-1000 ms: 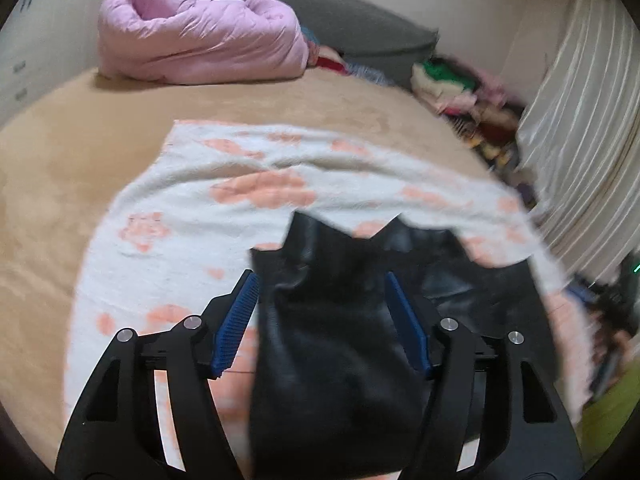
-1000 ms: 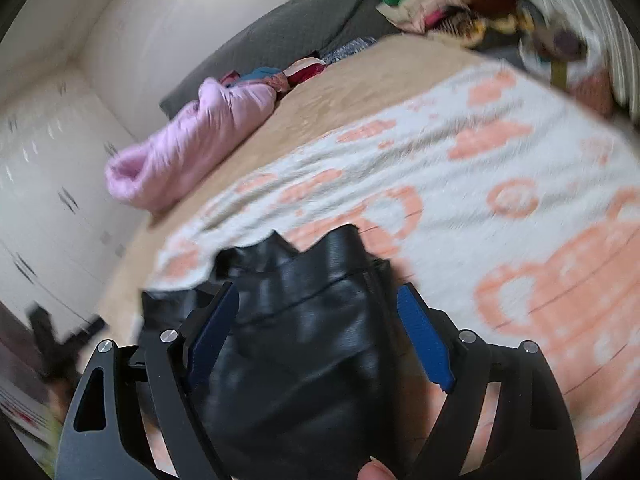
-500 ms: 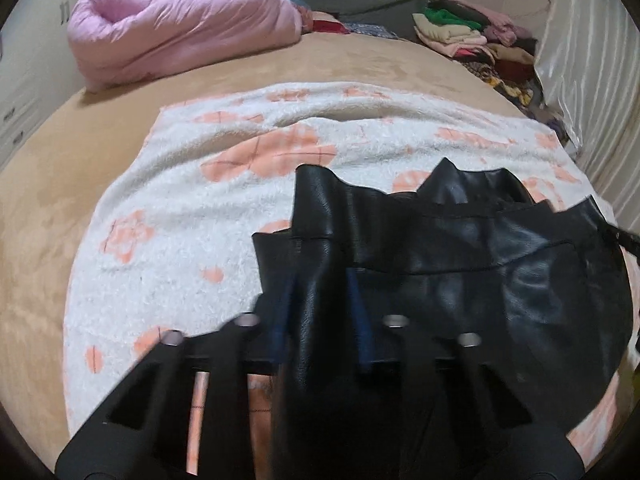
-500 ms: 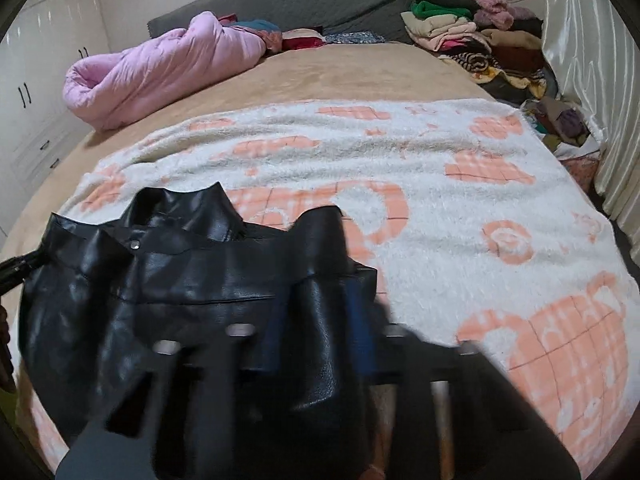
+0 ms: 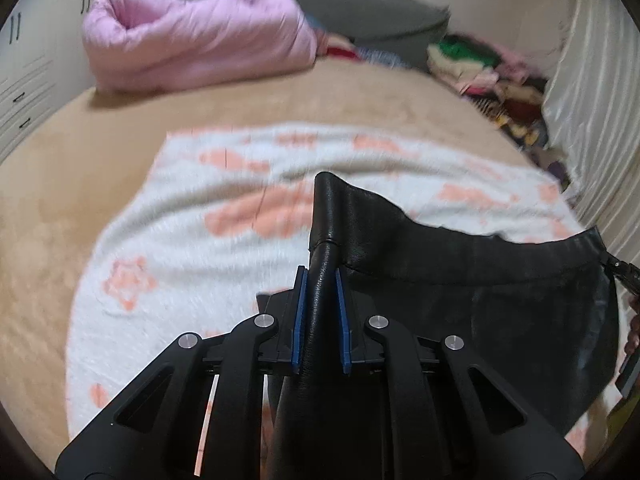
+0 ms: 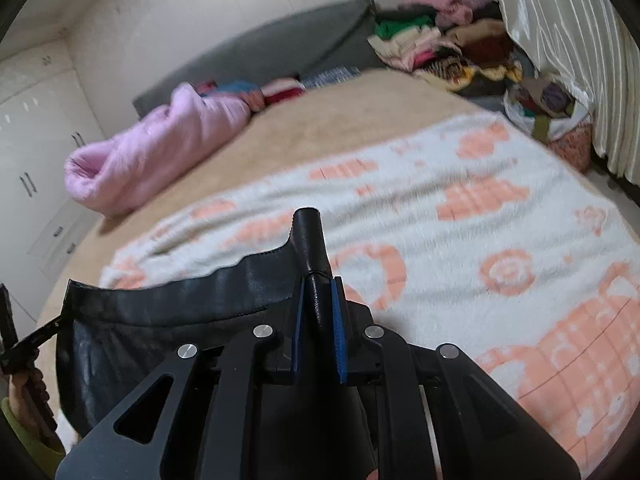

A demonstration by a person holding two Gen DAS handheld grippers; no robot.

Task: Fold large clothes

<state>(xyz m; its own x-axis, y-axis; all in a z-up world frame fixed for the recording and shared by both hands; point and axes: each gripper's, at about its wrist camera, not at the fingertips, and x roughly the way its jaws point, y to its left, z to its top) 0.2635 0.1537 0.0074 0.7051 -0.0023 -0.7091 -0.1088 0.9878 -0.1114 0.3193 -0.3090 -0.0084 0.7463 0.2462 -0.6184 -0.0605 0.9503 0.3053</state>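
A tan bed (image 5: 100, 152) carries a white blanket with peach patterns (image 5: 192, 240). Above it hangs a black leather garment (image 5: 480, 304), stretched taut between two tongs, probably to straighten it for folding. The left gripper (image 5: 321, 304) and right gripper (image 6: 318, 312) each clench one upper corner.

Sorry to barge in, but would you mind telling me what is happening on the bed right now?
A person is folding a black leather garment with a handheld gripper in each hand. The left gripper is shut on one end of its top edge, and the right gripper is shut on the other end, so the edge runs stretched between them above the white and orange blanket spread over the bed. No fold has been laid down yet. A rolled pink quilt lies near the headboard.
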